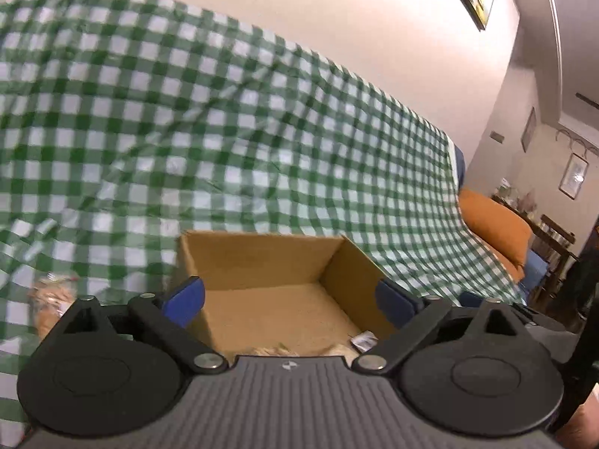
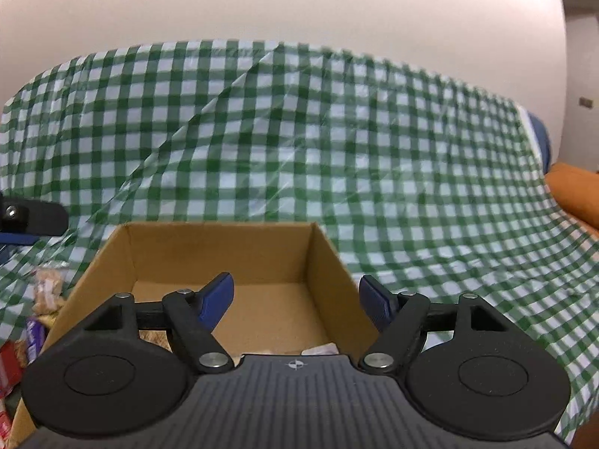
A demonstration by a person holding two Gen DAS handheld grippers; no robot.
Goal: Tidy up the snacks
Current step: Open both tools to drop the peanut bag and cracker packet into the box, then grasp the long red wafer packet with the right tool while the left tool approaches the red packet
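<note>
Near field: the left gripper (image 1: 291, 301) is held over the open brown cardboard box (image 1: 262, 258); its blue-padded jaws stand wide apart with nothing between them. A small white wrapped piece (image 1: 362, 340) and a pale snack at the near edge are seen on the box floor, just under the gripper body.

The right gripper (image 2: 295, 301) is likewise poised above the same cardboard box (image 2: 224, 247), jaws apart and empty; its right pad sits outside the box's right wall. Pale wrapped items are glimpsed on the floor at the near edge, mostly hidden.

Left of the box: loose snacks lie on the green-and-white checked cloth (image 1: 224, 131) — a clear bag of pale biscuits (image 2: 46, 290), then a purple packet (image 2: 35, 336) and a red packet (image 2: 9, 364) nearer. The bag's long axis cannot be judged. This pile lies left of both sets of jaws; the left gripper is judged the nearer, so the coming reach likely falls to it.

Far field: the cloth rises over a couch back; an orange cushion (image 1: 494, 224) is noted at right.
</note>
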